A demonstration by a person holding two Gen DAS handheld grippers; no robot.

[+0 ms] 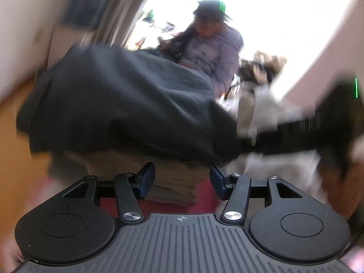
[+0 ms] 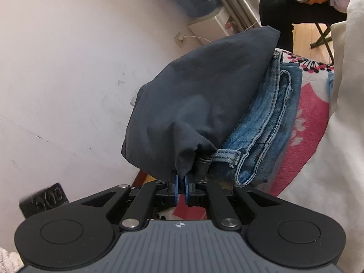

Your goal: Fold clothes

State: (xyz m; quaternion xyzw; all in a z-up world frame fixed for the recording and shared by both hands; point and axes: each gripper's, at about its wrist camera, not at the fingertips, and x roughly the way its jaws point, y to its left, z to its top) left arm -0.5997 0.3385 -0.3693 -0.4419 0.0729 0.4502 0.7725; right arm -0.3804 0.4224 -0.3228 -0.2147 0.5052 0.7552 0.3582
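Right gripper (image 2: 181, 187): fingers narrow, pinching a bunched edge of the dark cloth (image 2: 200, 100). Cloth spreads up & ahead of the fingertips, draped over folded jeans (image 2: 266, 127) just right of them, on a pink-and-white blanket (image 2: 311, 104). Left gripper (image 1: 182, 179): fingers wide apart, holding nothing; same dark cloth (image 1: 118, 104) hangs blurred just ahead & above the tips, folded pile (image 1: 175, 182) between them.

Dark grey garment (image 2: 200, 104), blue jeans (image 2: 266, 125)

No text, label or number can be read.
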